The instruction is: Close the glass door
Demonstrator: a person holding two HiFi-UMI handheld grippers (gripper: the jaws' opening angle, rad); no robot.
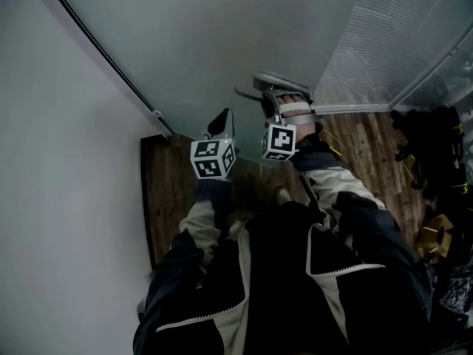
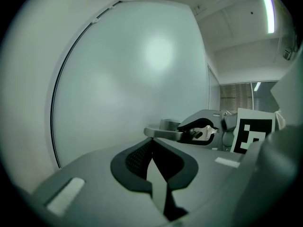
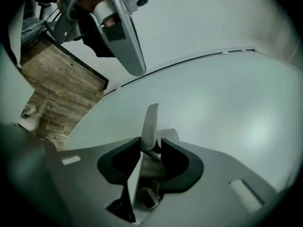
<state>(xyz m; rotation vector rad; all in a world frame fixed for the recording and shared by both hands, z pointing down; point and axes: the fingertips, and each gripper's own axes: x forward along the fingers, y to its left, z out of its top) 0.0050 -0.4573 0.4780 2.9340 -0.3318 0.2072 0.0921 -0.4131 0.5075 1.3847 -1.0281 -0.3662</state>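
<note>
Frosted glass door (image 1: 222,35) fills the upper part of the head view; its left edge runs along a dark seal strip (image 1: 103,50) beside a white wall (image 1: 59,168); whether the door is fully latched cannot be told.

Lever handle (image 3: 150,122), grey metal, is mounted on the door's face towards its right side; in the head view it stands just above the right claw.

Right claw (image 3: 151,143): jaws part-way closed, one dark pad against each face of the lever handle, so the handle is gripped between them; the lever's free end projects beyond the fingertips; the claw points towards the glass, tilted slightly downward; its marker cube (image 1: 279,140) sits behind it, over the person's wrist.

Left claw (image 2: 152,141): fingertips drawn together, nothing between them; it points at bare glass to the left of the handle, close to the pane; contact with the pane cannot be confirmed; its marker cube (image 1: 213,158) is level with the right one, the two just beside each other.

Wooden floor (image 1: 174,198) shows below the door; the person's dark jacket with pale panels (image 1: 295,272) occupies the lower frame; dark equipment (image 1: 432,146) lies on the floor at far right, beyond a ribbed translucent panel (image 1: 384,43).
</note>
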